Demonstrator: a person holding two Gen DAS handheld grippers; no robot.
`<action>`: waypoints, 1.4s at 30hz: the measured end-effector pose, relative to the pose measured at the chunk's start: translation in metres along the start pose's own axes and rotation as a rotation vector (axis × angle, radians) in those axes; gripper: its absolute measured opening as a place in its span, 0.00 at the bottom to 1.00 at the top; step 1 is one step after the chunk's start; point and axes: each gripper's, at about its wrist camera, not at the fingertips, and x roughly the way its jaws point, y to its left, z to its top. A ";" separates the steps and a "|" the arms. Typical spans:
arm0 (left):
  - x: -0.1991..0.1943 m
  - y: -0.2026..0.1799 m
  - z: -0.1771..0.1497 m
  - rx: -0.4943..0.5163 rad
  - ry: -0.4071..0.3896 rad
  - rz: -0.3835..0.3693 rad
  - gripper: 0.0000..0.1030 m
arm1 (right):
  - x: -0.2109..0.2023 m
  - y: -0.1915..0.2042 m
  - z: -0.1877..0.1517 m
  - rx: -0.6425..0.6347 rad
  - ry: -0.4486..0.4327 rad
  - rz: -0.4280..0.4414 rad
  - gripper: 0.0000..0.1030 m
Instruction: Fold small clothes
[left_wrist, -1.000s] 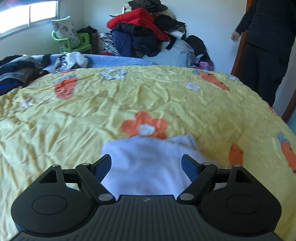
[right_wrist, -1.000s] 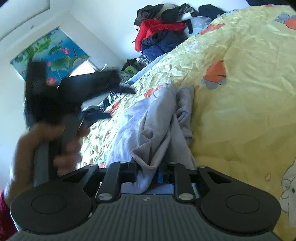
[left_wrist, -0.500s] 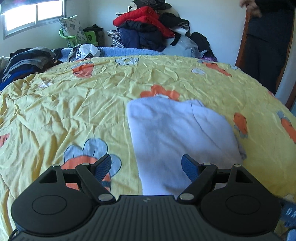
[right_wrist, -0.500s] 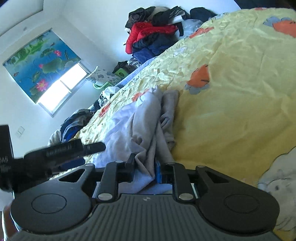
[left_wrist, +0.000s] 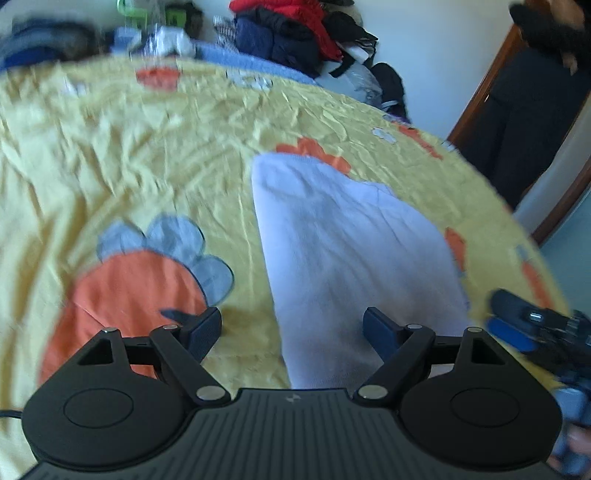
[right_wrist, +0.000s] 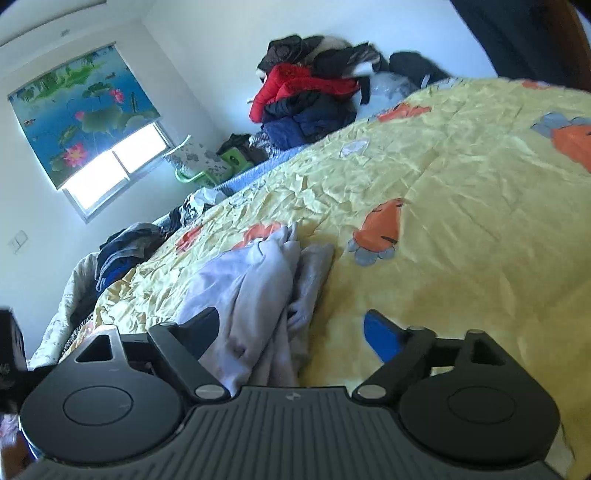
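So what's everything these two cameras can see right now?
garment: one, pale lilac-white, lying on the bedspread, bunched along one side
bedspread: one, yellow with orange and grey flowers, covering the bed
clothes heap: one, red, navy and black, beyond the bed by the wall
clothes pile: one, dark blue and grey, at the bed's edge
blind: one, blue with lotus print, over the window
bystander: one, dark clothing, by the door
left gripper: black, open above the garment
right gripper: black, jaws just opened, garment loose between them
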 end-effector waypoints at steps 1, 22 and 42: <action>-0.001 0.004 0.000 -0.011 -0.015 -0.025 0.85 | 0.009 -0.003 0.004 0.014 0.027 0.016 0.83; 0.003 -0.004 -0.001 0.071 -0.145 -0.105 0.22 | 0.095 0.014 0.010 0.073 0.169 0.204 0.28; -0.036 0.022 0.002 0.159 -0.178 0.315 0.75 | 0.088 0.098 0.011 -0.231 0.009 -0.106 0.42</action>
